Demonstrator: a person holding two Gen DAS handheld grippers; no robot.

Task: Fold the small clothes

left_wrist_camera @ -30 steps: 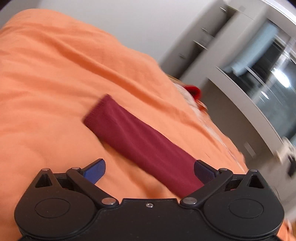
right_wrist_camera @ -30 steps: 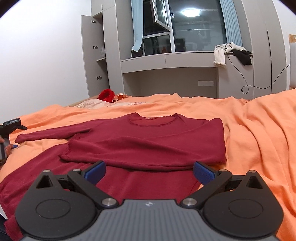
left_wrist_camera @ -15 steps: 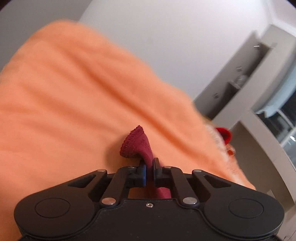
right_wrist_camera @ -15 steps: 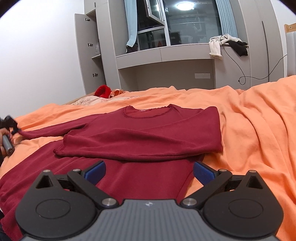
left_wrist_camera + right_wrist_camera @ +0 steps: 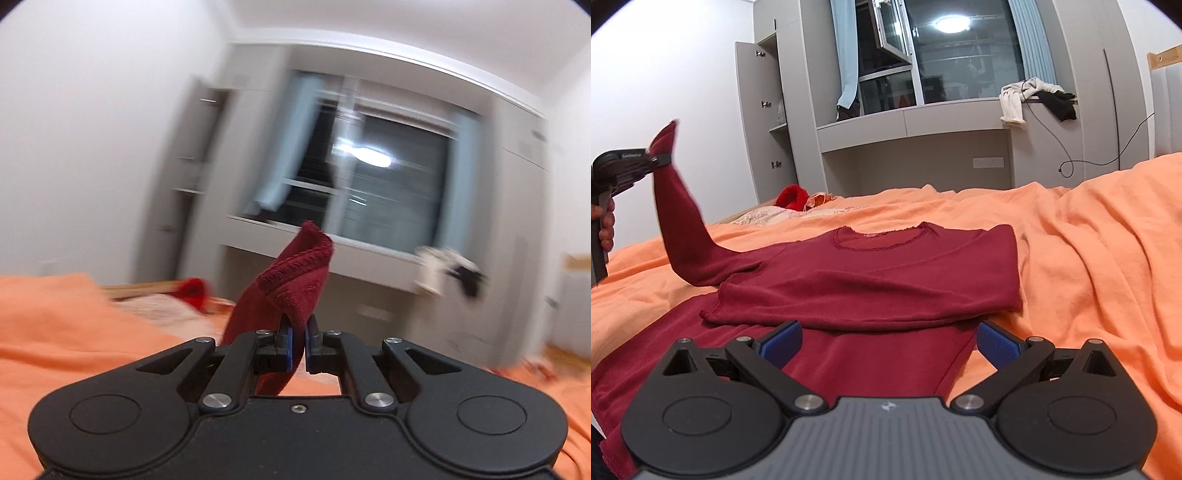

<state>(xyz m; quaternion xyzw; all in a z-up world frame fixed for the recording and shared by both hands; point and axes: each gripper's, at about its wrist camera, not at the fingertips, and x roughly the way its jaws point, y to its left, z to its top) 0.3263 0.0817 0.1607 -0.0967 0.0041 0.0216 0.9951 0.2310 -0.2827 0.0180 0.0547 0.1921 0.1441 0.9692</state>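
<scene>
Ahead of our right gripper (image 5: 889, 341), its jaws wide apart, the dark red top (image 5: 882, 273) covers the near orange bedspread (image 5: 1100, 266); bare bedspread lies open to the right. On the left, the raised sleeve (image 5: 677, 210) pinched in our left gripper (image 5: 297, 341) bars the way.

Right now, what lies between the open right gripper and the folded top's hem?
In the right wrist view, only dark red fabric spread on the bed: it fills the gap from the right gripper to the top.

A matt, soft-knit dark red shirt (image 5: 871, 273) lies on a matt, creased orange cloth bedspread (image 5: 1089, 258).
</scene>
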